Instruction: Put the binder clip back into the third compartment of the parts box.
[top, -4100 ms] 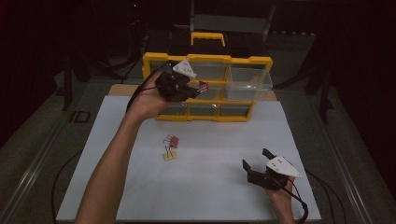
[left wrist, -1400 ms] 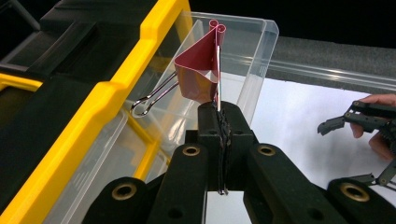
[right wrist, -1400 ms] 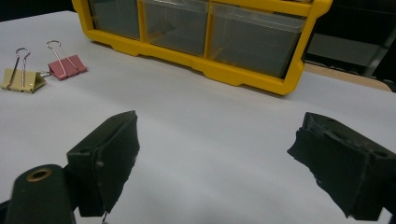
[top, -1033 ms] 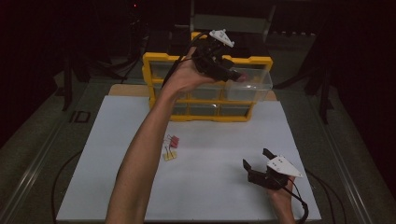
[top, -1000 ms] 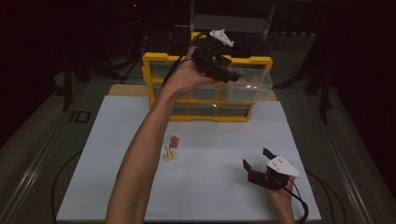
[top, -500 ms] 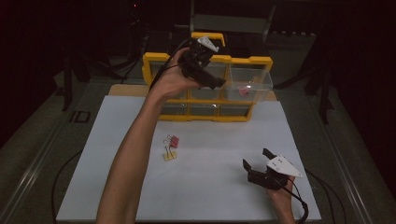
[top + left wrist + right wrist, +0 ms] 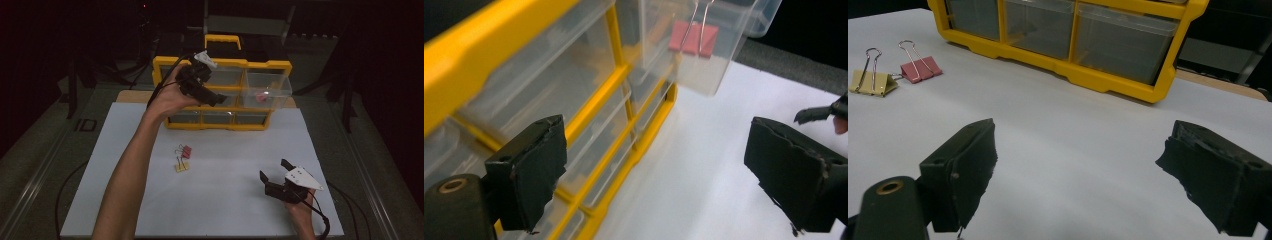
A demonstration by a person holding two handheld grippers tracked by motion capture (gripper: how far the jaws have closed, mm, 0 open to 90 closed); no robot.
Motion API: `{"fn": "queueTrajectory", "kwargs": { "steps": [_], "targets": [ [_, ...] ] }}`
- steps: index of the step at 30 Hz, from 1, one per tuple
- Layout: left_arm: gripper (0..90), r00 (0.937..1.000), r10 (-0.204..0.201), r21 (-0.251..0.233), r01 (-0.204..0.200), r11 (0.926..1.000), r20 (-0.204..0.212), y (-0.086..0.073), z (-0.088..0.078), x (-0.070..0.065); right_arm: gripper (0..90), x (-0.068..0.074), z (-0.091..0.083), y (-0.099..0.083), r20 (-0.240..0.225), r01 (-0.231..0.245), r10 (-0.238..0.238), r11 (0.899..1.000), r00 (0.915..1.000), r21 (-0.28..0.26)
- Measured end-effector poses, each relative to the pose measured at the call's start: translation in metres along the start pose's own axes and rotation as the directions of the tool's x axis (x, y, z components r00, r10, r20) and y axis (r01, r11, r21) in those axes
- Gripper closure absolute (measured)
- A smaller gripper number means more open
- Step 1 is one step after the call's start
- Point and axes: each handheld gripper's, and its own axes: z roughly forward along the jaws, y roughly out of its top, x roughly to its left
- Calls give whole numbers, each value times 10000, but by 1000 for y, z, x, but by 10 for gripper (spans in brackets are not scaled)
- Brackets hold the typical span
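Observation:
My left gripper [image 7: 216, 98] hangs in front of the yellow drawer organizer [image 7: 172, 62]. Its jaws have just been opening and stand open with nothing between them [image 7: 659, 170]. The top right clear drawer [image 7: 272, 82] is pulled out, and a red binder clip [image 7: 261, 96] lies in it, seen through the drawer wall [image 7: 694, 37]. A second red clip [image 7: 185, 151] and a yellow clip [image 7: 181, 166] lie on the white mat. My right gripper [image 7: 274, 172] rests open near the front right, facing the organizer [image 7: 1108, 80], with nothing between its jaws [image 7: 1078, 170].
The white mat [image 7: 225, 210] covers the table, with dark floor and cables around it. The organizer's lower drawers [image 7: 1038, 30] are pushed in. The two loose clips [image 7: 873, 80] [image 7: 920, 69] lie far left of my right gripper.
The left gripper came down and to the left from above the pulled-out drawer. A red clip now lies in that drawer. The right gripper has kept still.

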Motion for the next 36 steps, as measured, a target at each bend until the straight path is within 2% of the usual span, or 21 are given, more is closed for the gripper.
{"fn": "queueTrajectory", "kwargs": {
  "steps": [4, 10, 20, 25, 36],
  "targets": [
    [108, 9999, -156, 7, 156, 9999, -56, -10, -3, 3, 124, 1, 1, 0, -22, 42, -42, 10000, 10000, -8],
    [107, 9997, -181, 84, 182, 9998, -138, -24, -7, 3, 124, 0, 0, 0, 18, 12, -12, 10000, 10000, -32],
    [104, 9993, -368, 130, 370, 9992, -102, -47, -13, 5, 124, -1, 0, 1, 15, -82, 82, 9999, 10000, -99],
    [115, 9997, -136, 441, 144, 9989, -178, -58, -12, -1, 124, -1, 0, 1, 6, -57, 57, 9999, 10000, -104],
    [112, 9999, -85, 381, 87, 9992, -61, -84, -12, -13, 124, -2, -1, 1, -166, -99, 97, 9998, 9998, -160]
  ]
}}
